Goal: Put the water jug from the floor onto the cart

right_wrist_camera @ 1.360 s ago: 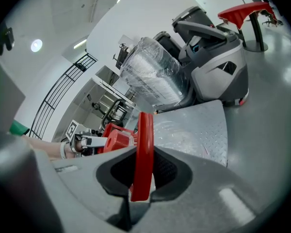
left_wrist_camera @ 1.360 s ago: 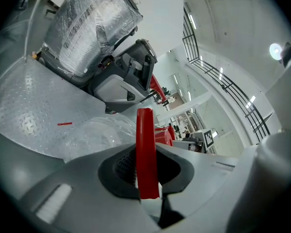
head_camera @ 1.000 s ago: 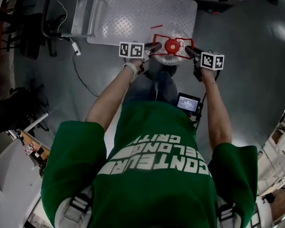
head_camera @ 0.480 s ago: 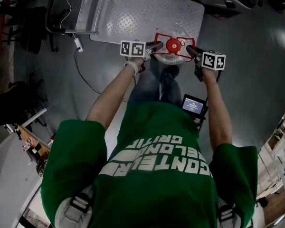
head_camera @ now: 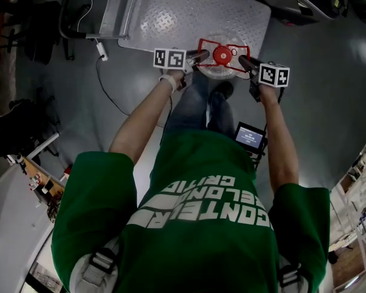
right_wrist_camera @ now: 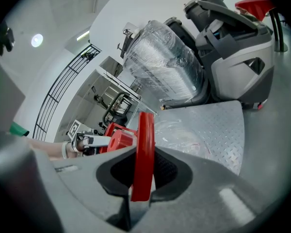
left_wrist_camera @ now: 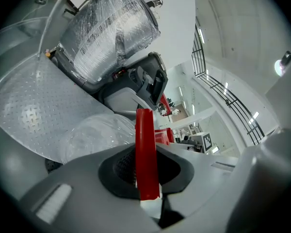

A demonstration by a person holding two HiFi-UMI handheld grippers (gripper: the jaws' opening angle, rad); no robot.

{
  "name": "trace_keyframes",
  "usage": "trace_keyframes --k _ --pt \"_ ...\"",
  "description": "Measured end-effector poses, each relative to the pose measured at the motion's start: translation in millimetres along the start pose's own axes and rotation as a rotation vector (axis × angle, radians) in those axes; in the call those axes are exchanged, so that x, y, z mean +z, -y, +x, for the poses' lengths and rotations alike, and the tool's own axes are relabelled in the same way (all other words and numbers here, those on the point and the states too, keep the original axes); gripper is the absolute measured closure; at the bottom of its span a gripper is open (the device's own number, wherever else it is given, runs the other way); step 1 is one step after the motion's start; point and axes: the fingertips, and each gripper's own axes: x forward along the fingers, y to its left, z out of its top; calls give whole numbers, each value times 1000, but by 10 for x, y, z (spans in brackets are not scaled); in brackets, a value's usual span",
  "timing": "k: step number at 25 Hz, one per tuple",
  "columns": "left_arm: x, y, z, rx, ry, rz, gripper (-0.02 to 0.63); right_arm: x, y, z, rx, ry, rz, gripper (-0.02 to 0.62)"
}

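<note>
The water jug (head_camera: 215,72) is a clear bottle with a red cap (head_camera: 222,56) and a red carrying frame. It hangs between my two grippers, over the near edge of the cart's checker-plate deck (head_camera: 189,14). My left gripper (head_camera: 202,56) is shut on the left bar of the frame, which shows as a red strip (left_wrist_camera: 144,149) between its jaws. My right gripper (head_camera: 244,61) is shut on the right bar (right_wrist_camera: 144,154). The clear body (left_wrist_camera: 94,135) shows below, above the deck (left_wrist_camera: 29,106). The right gripper view also shows the cap (right_wrist_camera: 119,141) and deck (right_wrist_camera: 218,125).
The cart's folded push handle (head_camera: 116,11) lies at the deck's left end. A cable (head_camera: 104,81) trails on the grey floor left of my legs. A plastic-wrapped machine (right_wrist_camera: 160,67) and a grey floor scrubber (right_wrist_camera: 233,38) stand beyond the cart. A small screen (head_camera: 249,135) hangs at my waist.
Both grippers and the jug have moved forward together, from the floor in front of the cart to its near edge. Both grips are unchanged.
</note>
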Motion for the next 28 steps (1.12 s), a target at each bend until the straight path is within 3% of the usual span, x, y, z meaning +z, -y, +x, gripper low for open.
trace_keyframes --k 28 --pt "618 -813 284 8 -124 -18 555 367 432 775 -46 13 111 563"
